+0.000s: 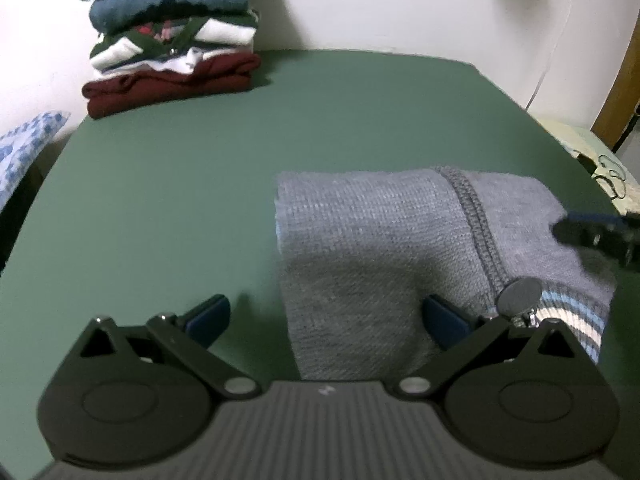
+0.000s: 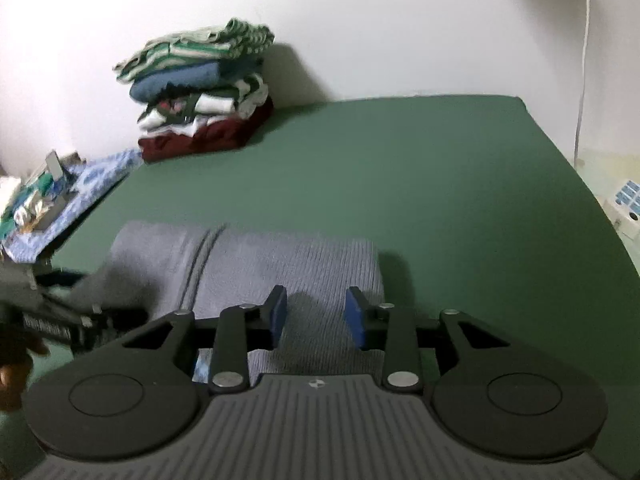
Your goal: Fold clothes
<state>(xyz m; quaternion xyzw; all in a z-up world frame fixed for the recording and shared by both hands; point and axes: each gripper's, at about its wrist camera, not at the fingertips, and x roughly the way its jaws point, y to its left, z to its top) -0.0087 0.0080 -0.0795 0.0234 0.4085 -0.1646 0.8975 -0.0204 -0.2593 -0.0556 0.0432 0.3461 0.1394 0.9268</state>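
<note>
1. Left wrist view: one left gripper (image 1: 328, 320) at the bottom of the frame, its two blue-padded fingers (image 1: 208, 316) spread wide and pinching nothing.
2. Right of centre, one folded grey knit garment (image 1: 380, 248) lying flat on one green table (image 1: 200, 184). One grey zipper (image 1: 476, 224) down its front, one round pull tab (image 1: 520, 296) at the lower end, and a striped blue-and-white cuff (image 1: 572, 320) at lower right.
3. Left finger over bare table, right finger over the garment's near edge; contact impossible to judge.
4. At the right edge, the right gripper (image 1: 592, 232) reaching onto the garment, blurred.
5. Upper left, one stack of folded clothes (image 1: 172, 36) against the white wall (image 1: 400, 0): roughly six layers, dark red at the bottom, green-and-white stripes on top.
6. Far left edge, one blue-and-white patterned cloth (image 1: 28, 144).
7. Right wrist view: one right gripper (image 2: 316, 318) at bottom centre, two blue pads (image 2: 278, 314) apart with a clear gap, gripping nothing, held over the garment's near edge.
8. Grey garment (image 2: 248, 260) in the lower middle, on the green table (image 2: 420, 184).
9. Lower left, the left gripper (image 2: 80, 320), dark and blurred, with part of a hand (image 2: 16, 364) at the frame edge.
10. Upper left, the same stack of clothes (image 2: 200, 92) in the table's far corner.
11. Left edge, patterned cloth (image 2: 92, 188) bearing several small items too blurred to count.
</note>
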